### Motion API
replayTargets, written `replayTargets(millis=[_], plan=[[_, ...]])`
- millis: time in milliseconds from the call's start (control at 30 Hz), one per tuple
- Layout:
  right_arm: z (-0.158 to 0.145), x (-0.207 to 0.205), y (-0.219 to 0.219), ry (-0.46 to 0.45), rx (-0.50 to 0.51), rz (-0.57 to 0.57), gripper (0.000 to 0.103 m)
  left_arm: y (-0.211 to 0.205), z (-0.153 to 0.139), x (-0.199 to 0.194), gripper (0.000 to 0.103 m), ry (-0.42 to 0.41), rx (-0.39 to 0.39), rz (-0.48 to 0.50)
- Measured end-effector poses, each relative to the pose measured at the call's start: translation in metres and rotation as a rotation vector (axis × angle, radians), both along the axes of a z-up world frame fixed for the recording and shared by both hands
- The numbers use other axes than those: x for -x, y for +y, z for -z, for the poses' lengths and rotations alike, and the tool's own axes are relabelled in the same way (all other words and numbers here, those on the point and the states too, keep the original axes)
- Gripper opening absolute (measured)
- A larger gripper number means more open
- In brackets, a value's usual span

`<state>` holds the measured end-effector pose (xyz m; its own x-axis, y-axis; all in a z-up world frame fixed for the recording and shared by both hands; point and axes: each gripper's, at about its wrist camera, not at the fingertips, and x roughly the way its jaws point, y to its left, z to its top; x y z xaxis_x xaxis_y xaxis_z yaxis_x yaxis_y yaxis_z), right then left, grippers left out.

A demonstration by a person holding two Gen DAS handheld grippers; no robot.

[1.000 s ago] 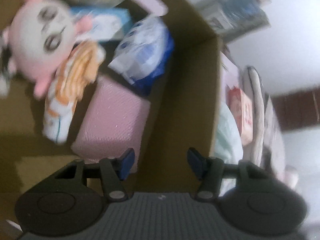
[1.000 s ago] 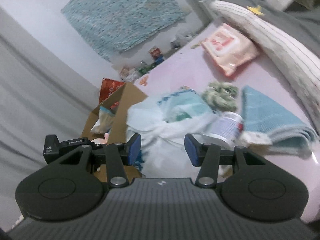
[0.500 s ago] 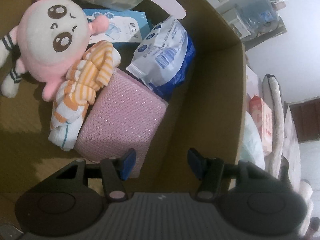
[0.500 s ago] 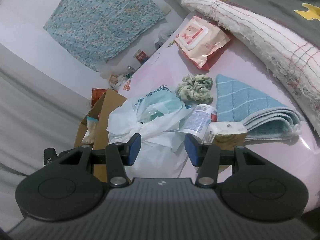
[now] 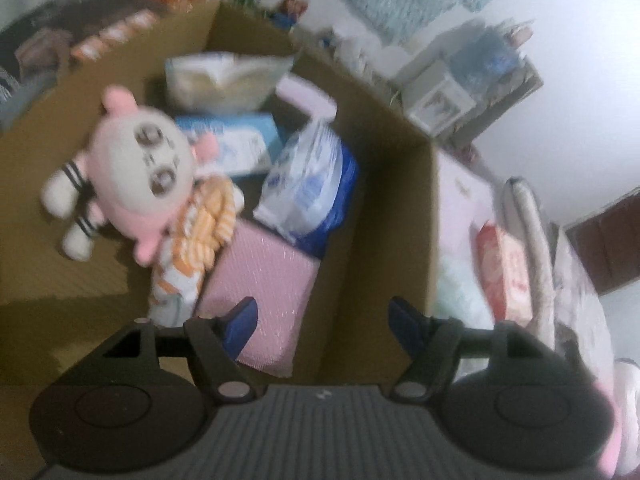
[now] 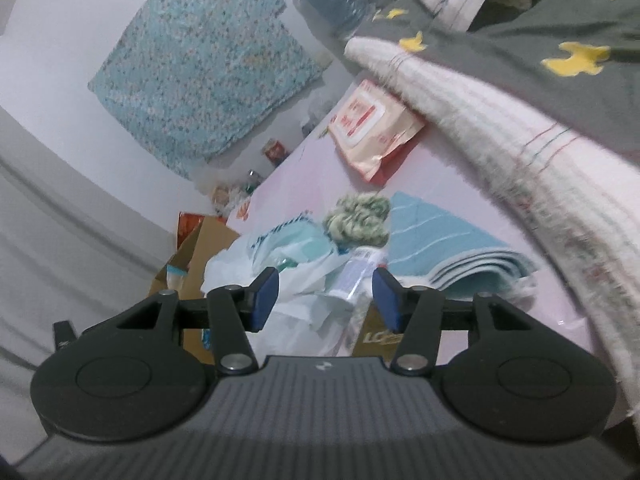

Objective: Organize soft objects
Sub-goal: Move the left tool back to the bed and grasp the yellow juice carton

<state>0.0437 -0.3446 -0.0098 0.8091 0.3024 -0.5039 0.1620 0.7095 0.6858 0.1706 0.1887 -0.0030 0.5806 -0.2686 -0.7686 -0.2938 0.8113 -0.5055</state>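
In the left wrist view an open cardboard box (image 5: 384,208) holds a pink plush doll (image 5: 140,176), an orange-striped cloth (image 5: 200,232), a pink textured pad (image 5: 268,280) and a blue-white packet (image 5: 312,184). My left gripper (image 5: 324,320) hovers over the pad and the box wall, its jaws opening, with nothing between them. In the right wrist view a white plastic bag (image 6: 296,280), a small bottle (image 6: 356,276), a green scrunchie (image 6: 358,220) and a folded blue towel (image 6: 448,248) lie on the pink bed. My right gripper (image 6: 326,300) is just short of the bag and bottle, its jaws opening and gripping nothing.
A red-and-pink wipes pack (image 6: 372,128) lies farther up the bed. A thick white blanket (image 6: 540,160) under a grey star-patterned one runs along the right. A small brown carton (image 6: 376,336) sits under the right gripper. The cardboard box (image 6: 204,248) stands beside the bed.
My left gripper has lifted away from the pink pad and its jaws have widened. My right gripper has moved closer to the bag and bottle and opened slightly.
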Motion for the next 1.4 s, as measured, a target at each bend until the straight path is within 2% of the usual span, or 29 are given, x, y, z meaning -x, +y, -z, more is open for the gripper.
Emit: replayTargets(millis=[133,233,367,500,667,833,933,1067,1100,1267,1333,1400], plan=[[0.004,0.011,-0.011,-0.014,-0.006,0.034,0.052,-0.001,-0.041,0.03,0.074,-0.127,-0.092,-0.057],[0.009,0.018,-0.017,-0.021,-0.016,0.049,0.054,-0.012,-0.072,0.058,0.076,-0.219,-0.136,-0.054],[0.015,0.027,-0.024,-0.034,-0.034,0.058,0.057,-0.053,-0.101,0.092,0.087,-0.331,-0.197,0.054],[0.022,0.033,-0.028,-0.036,-0.063,0.043,0.059,-0.112,-0.108,0.117,0.09,-0.374,-0.255,0.233],[0.029,0.039,-0.032,-0.029,-0.084,0.027,0.06,-0.195,-0.078,0.127,0.091,-0.379,-0.242,0.502],[0.031,0.05,-0.035,-0.024,-0.091,0.019,0.06,-0.268,-0.028,0.109,0.091,-0.304,-0.247,0.695],[0.031,0.055,-0.038,-0.022,-0.083,0.024,0.06,-0.303,-0.002,0.099,0.09,-0.307,-0.283,0.785],[0.035,0.06,-0.043,-0.012,-0.087,0.039,0.06,-0.339,0.022,0.083,0.084,-0.346,-0.416,0.838],[0.036,0.059,-0.044,-0.01,-0.087,0.041,0.06,-0.346,0.026,0.079,0.082,-0.345,-0.429,0.854],[0.027,0.045,-0.045,-0.021,-0.059,0.019,0.06,-0.371,0.049,0.057,0.062,-0.314,-0.465,0.894],[0.022,0.036,-0.044,-0.032,-0.053,0.011,0.06,-0.374,0.056,0.05,0.059,-0.311,-0.476,0.896],[0.019,0.028,-0.042,-0.038,-0.054,0.003,0.06,-0.375,0.059,0.047,0.051,-0.321,-0.497,0.882]])
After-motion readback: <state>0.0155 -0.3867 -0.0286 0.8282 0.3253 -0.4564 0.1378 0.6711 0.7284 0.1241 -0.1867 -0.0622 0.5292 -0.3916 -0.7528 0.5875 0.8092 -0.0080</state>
